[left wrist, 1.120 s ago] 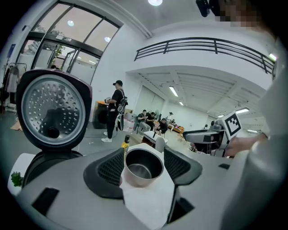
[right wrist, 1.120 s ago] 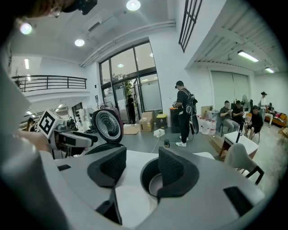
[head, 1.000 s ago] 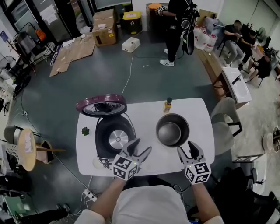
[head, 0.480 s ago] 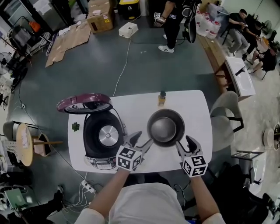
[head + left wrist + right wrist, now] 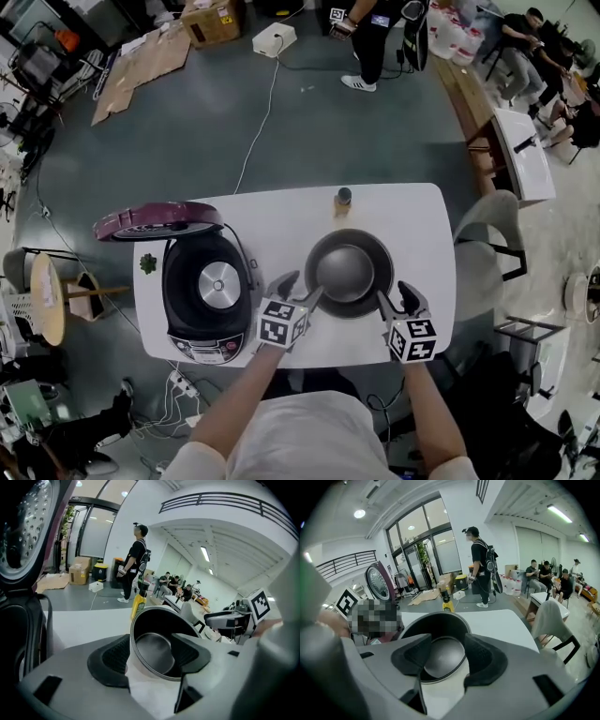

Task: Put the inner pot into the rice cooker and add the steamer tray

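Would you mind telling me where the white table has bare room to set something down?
The widest bare patch is the right end of the table, between the inner pot and the edge. A strip is free between the rice cooker and the pot, up to the bottle. The near edge is crowded by the left gripper and right gripper.

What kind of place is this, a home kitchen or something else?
Probably an open office or lab workspace, not a kitchen: cardboard boxes on the grey floor, people seated by a side desk, and the rice cooker on a white table.
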